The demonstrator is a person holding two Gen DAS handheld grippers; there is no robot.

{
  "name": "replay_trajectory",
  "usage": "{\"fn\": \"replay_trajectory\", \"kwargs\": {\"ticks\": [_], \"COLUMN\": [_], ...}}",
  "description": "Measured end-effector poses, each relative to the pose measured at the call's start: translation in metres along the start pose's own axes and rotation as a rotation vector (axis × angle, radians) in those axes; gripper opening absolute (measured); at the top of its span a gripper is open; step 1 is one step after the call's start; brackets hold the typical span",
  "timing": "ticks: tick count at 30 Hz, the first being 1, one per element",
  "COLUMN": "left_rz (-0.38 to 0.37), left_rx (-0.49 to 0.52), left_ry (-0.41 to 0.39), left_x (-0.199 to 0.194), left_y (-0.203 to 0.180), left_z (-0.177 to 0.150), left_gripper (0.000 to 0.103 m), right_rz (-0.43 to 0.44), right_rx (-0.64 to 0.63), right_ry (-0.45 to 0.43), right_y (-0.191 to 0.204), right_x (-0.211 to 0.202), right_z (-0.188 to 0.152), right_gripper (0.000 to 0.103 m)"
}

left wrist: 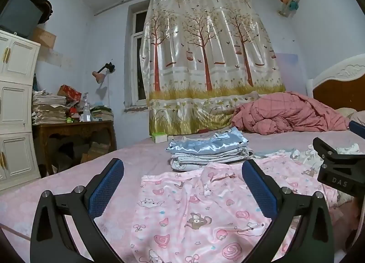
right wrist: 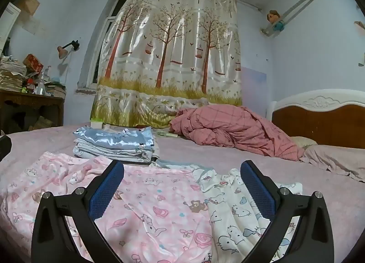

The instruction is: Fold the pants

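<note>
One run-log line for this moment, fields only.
stage: before first grasp | left gripper: open, empty | right gripper: open, empty | pink pants: unfolded on bed | folded stack: behind pants

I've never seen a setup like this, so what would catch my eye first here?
Probably the shiny tree-print curtain over the window at the back. Next, the pink cartoon-print pants spread on the bed right in front, between the open left gripper, with a folded clothes stack just behind them.
</note>
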State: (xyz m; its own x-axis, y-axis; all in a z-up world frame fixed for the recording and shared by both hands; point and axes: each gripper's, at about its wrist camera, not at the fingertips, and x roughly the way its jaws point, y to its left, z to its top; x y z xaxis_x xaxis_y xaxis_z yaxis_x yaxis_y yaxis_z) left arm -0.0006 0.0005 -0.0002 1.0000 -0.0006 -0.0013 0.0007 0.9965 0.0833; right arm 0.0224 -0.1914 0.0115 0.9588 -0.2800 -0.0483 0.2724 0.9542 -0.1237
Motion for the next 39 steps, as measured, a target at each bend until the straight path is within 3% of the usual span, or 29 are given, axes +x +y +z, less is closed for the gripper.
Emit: {"fn": "replay_trajectory", "kwargs": {"ticks": [39], "left_rz": [0.0], "left_rx": [0.005], "left_ry": [0.021], "left_x": [0.0006], "left_y": [-0.0002], "left_z": [0.0003], "left_gripper": [0.103], "right_rz": [-0.004], "right_rx": [0.015], "right_ry": [0.003], "right_y": [-0.004], "right_x": [0.0026], "right_z": [0.0009], "right_gripper": [0.102]}}
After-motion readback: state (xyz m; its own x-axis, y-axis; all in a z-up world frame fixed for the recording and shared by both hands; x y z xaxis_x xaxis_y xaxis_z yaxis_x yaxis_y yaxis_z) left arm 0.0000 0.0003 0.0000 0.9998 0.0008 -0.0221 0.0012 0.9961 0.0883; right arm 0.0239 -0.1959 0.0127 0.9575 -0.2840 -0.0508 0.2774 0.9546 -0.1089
